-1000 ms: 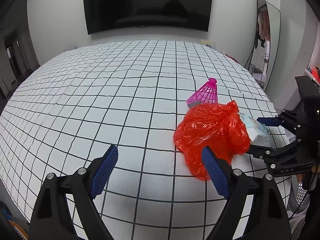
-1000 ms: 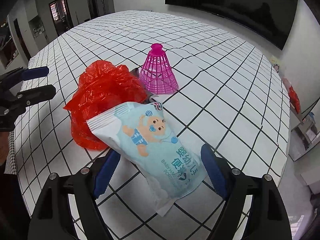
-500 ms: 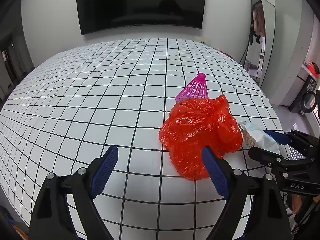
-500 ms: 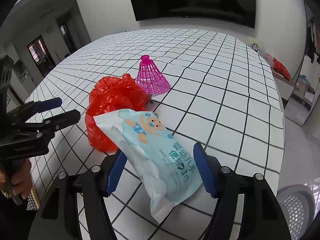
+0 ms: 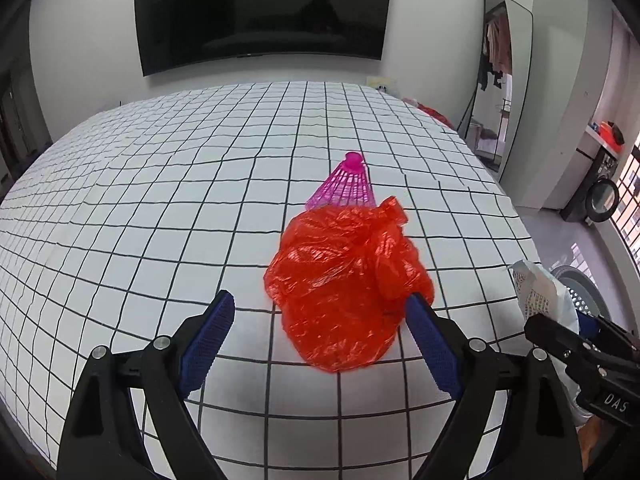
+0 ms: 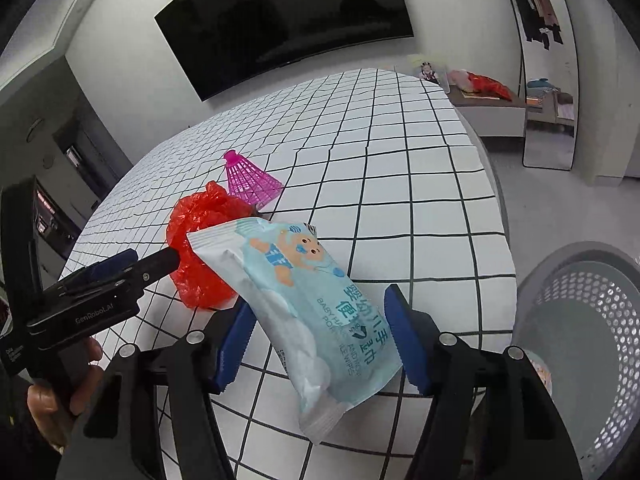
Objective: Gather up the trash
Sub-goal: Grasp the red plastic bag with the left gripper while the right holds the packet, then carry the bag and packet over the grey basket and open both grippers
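Observation:
A crumpled red plastic bag [image 5: 346, 280] lies on the checked tablecloth, with a pink plastic shuttlecock [image 5: 346, 188] just behind it. My left gripper [image 5: 320, 336] is open, its fingers on either side of the bag's near edge. My right gripper [image 6: 318, 340] is shut on a light blue pack of baby wipes [image 6: 304, 300] and holds it lifted above the table's right edge. The pack also shows in the left wrist view [image 5: 544, 296]. The bag [image 6: 200, 240] and shuttlecock [image 6: 250, 178] also show in the right wrist view.
A grey perforated waste basket [image 6: 580, 320] stands on the floor off the table's right edge. A TV [image 5: 260, 12] hangs on the far wall. A mirror [image 5: 504, 80] leans at the right. The left gripper's body [image 6: 100, 284] shows in the right wrist view.
My right gripper has closed on the wipes pack, lifted it and swung right towards the basket. My left gripper has moved right so the red bag lies between its fingers.

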